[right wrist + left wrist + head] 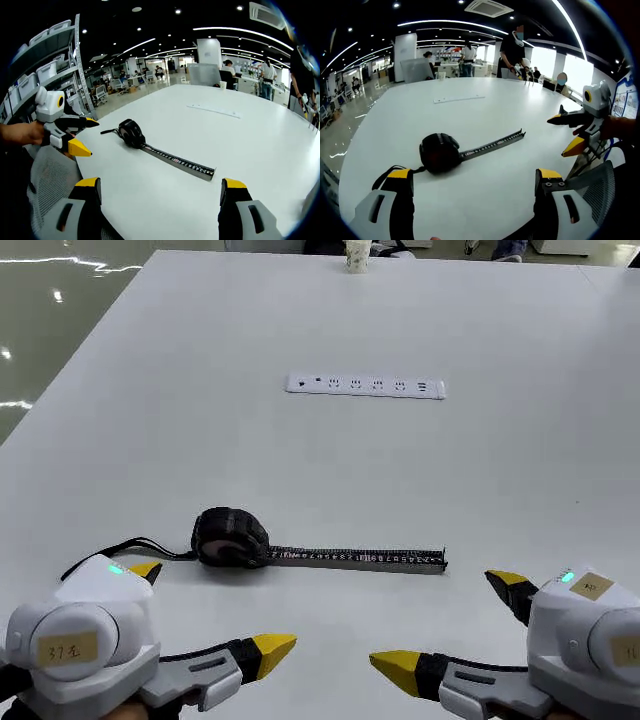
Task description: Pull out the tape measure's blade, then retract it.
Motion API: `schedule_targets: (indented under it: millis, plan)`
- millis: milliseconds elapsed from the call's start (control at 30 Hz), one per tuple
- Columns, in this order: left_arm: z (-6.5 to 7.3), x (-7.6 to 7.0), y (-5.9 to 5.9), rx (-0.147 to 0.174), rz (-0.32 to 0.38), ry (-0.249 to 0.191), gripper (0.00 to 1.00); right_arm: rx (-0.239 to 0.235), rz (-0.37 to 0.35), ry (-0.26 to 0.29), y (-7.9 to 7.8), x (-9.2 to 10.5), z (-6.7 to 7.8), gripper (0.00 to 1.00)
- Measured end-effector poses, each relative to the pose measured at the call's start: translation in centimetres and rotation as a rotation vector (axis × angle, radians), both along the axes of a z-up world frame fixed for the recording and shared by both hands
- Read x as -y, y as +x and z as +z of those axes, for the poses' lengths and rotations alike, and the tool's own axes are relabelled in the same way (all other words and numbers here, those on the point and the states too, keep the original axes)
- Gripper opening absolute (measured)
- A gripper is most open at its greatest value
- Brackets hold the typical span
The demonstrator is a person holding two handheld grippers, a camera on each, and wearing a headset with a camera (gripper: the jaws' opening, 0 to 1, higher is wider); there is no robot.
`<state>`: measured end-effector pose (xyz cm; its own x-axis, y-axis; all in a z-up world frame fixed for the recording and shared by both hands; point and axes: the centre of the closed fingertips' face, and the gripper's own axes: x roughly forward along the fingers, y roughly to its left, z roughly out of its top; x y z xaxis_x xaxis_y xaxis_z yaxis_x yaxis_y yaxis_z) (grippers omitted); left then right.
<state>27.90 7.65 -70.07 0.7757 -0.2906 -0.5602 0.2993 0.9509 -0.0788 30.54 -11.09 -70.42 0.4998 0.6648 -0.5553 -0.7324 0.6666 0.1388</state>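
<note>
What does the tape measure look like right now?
The tape measure has a round black case, rubbery-looking, lying on the white table. Its dark blade with small markings is pulled out flat to one side, ending in a hook. A black strap trails from the other side. Nothing else touches it.

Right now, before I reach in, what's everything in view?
table: one, white, under everything
tape measure: one, black case, near the table's front edge
blade: one, dark with markings, pulled out flat rightward from the case
strap: one, black, trailing left from the case
power strip: one, white, mid-table beyond the tape measure
paper cup: one, white, far edge
people: several, mixed clothing, beyond the far end
left gripper: one, white with yellow tips, open, near left
right gripper: one, same colours, open, near right
</note>
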Motion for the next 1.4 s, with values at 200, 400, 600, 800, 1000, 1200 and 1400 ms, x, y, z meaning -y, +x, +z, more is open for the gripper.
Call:
schedule_targets:
  millis: [200, 400, 600, 800, 1000, 1200, 1400]
  plan:
    - [0.1, 0.1, 0.1, 0.004, 0.008, 0.001, 0.99, -0.008, -0.011, 0.000, -0.1, 0.1, 0.0, 0.99]
    - [0.2, 0.3, 0.2, 0.007, 0.012, -0.001, 0.99, -0.017, -0.008, -0.001, -0.4, -0.1, -0.2, 0.99]
    - [0.2, 0.4, 0.4, 0.008, 0.019, -0.009, 0.99, -0.014, -0.009, 0.001, -0.4, -0.1, -0.1, 0.99]
    - [0.1, 0.4, 0.7, 0.004, 0.026, -0.007, 0.99, -0.015, -0.007, 0.003, -0.3, -0.1, -0.1, 0.99]
    - [-0.1, 0.0, 1.1, -0.001, 0.045, -0.007, 0.98, -0.003, 0.003, 0.002, 0.0, -0.2, -0.1, 0.98]
    - [-0.2, 0.4, 1.7, 0.003, 0.043, -0.017, 0.97, 0.018, 0.020, -0.013, 0.4, -0.2, -0.4, 0.97]
    - [-0.4, 0.4, 2.2, 0.002, 0.046, -0.014, 0.97, 0.019, 0.025, -0.023, 0.8, 0.1, -0.7, 0.95]
